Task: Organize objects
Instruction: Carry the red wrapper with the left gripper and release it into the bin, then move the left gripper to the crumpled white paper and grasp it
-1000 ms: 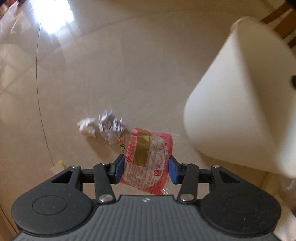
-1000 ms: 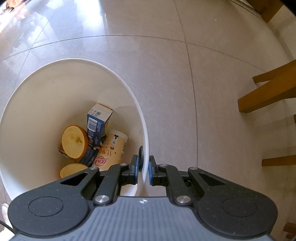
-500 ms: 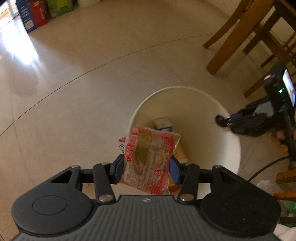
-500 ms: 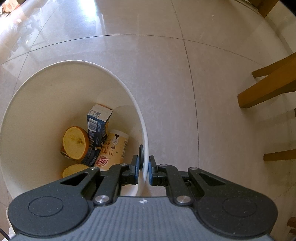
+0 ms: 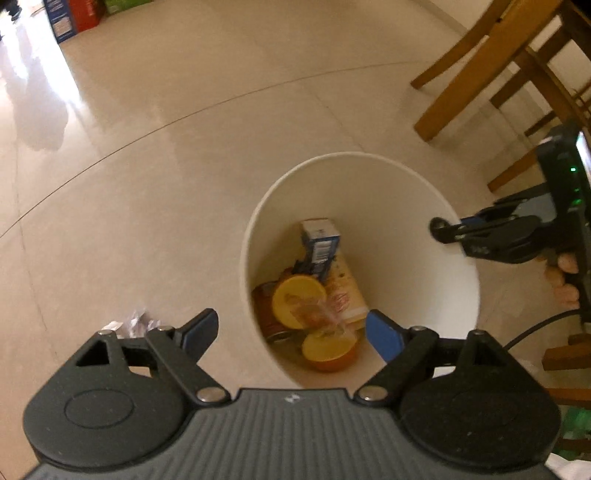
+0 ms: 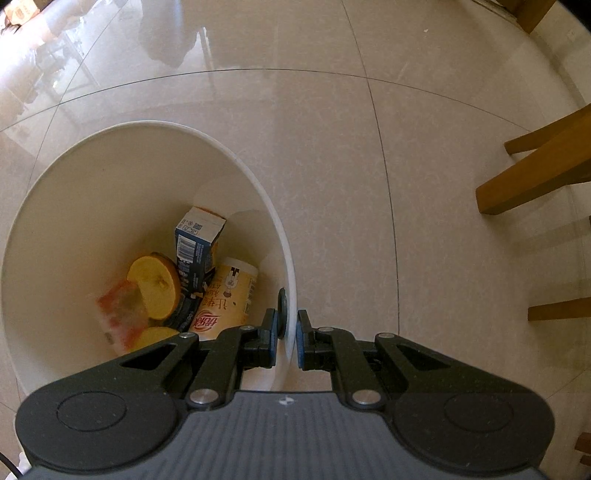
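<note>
A white bin (image 5: 424, 206) stands on the tiled floor, also in the right wrist view (image 6: 92, 177). Inside lie a blue carton (image 6: 195, 251), a beige cup (image 6: 229, 295), orange fruit halves (image 6: 155, 284) and a red snack wrapper (image 6: 122, 317), blurred in the left wrist view (image 5: 321, 314). My left gripper (image 5: 291, 336) is open and empty above the bin's near rim. My right gripper (image 6: 287, 341) is shut on the bin's rim; it shows at the right of the left wrist view (image 5: 458, 232).
Crumpled paper scraps (image 5: 129, 321) lie on the floor left of the bin. Wooden chair legs (image 5: 465, 70) stand at the back right, also in the right wrist view (image 6: 535, 173). Boxes (image 5: 74, 14) stand at the far left.
My left gripper swung over the bin and opened. The red wrapper has dropped from it into the bin. My right gripper kept its hold on the rim.
</note>
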A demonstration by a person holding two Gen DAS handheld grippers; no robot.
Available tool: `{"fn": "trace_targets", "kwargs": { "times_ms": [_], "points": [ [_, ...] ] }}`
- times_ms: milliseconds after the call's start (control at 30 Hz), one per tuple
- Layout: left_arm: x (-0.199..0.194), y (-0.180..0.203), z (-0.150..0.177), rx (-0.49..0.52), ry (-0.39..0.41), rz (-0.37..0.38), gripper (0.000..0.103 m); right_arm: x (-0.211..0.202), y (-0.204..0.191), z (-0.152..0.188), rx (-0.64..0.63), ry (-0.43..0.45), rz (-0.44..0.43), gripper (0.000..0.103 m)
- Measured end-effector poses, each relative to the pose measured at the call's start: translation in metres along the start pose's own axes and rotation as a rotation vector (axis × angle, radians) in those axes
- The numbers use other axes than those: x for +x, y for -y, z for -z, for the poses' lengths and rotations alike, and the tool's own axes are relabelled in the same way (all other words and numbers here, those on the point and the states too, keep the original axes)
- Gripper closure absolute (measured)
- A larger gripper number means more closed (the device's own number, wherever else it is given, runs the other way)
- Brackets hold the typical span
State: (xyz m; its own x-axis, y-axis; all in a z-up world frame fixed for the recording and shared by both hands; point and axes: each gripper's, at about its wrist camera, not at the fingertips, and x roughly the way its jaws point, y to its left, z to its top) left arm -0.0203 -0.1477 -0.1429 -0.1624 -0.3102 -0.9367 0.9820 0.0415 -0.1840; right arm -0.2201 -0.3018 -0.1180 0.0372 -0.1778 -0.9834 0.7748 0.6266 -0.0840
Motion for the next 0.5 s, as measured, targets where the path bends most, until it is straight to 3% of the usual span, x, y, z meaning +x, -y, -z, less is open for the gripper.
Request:
{"fn": "trace_targets", "kwargs": {
  "times_ms": [500],
  "points": [
    [-0.004,-0.068,0.046,-0.167,0.027,-0.143,0.011,0.002,-0.005,-0.001,-0.003,-0.004,0.023,0.091]
  ]
}}
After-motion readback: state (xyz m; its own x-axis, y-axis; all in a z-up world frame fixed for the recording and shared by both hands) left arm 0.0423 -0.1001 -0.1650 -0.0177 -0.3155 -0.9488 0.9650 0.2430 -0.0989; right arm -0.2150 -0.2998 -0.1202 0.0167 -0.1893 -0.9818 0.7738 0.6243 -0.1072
